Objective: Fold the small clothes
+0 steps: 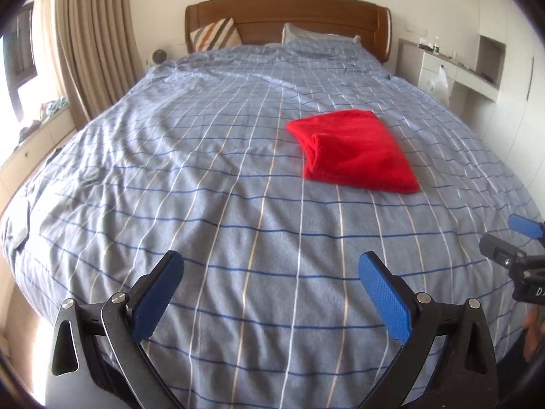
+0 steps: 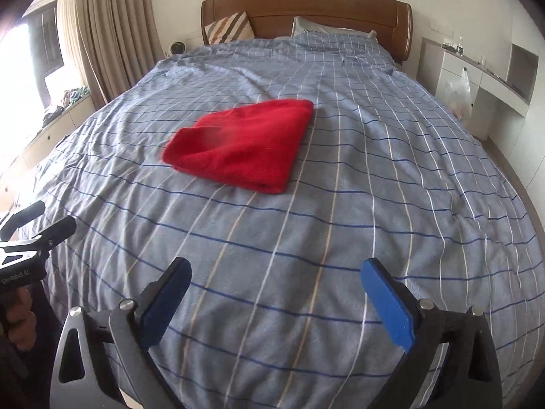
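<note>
Above the bed (image 1: 238, 177), both grippers (image 1: 270, 266) (image 2: 276, 272) gape wide, empty, short of the folded red cloth (image 1: 354, 150).

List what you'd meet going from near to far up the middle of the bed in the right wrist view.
Right gripper, open and empty → bare stretch of blue checked bedspread → folded red garment → pillow → wooden headboard.

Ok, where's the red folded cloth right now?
The red folded fleece cloth lies flat on the blue checked bedcover mid-bed, right of centre in the left wrist view, left of centre in the right wrist view, beyond both tools.
</note>
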Action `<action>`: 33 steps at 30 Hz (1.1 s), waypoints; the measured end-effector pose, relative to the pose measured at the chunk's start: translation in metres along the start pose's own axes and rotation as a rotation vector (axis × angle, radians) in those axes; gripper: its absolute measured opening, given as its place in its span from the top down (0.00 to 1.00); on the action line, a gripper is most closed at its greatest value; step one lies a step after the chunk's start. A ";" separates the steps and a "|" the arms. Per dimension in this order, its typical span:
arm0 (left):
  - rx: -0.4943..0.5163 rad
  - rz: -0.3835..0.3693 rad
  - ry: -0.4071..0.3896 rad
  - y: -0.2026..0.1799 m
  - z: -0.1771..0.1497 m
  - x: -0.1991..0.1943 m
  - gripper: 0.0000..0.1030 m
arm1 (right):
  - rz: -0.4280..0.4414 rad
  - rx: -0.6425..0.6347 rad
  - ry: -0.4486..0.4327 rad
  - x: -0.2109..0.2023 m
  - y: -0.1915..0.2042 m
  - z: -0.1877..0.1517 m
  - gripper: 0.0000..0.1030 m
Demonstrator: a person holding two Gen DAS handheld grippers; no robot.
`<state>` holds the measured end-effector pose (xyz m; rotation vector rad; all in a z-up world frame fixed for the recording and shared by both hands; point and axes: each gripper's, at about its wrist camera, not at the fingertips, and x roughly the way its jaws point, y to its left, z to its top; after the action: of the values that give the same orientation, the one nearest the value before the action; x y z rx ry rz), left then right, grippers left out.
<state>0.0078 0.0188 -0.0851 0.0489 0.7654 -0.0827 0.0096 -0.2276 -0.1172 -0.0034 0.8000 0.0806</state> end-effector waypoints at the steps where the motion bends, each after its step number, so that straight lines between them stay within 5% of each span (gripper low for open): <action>1: 0.002 0.015 0.016 0.000 0.000 -0.005 0.00 | 0.001 0.003 -0.011 -0.008 0.006 -0.003 0.03; 8: 0.070 0.114 0.046 -0.004 0.001 -0.031 0.00 | -0.025 -0.013 -0.031 -0.048 0.032 -0.009 0.03; 33: 0.055 0.101 0.056 -0.003 0.001 -0.057 0.00 | -0.085 -0.072 -0.037 -0.083 0.059 -0.003 0.00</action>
<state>-0.0330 0.0191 -0.0449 0.1427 0.8148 -0.0062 -0.0544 -0.1746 -0.0585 -0.1037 0.7591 0.0292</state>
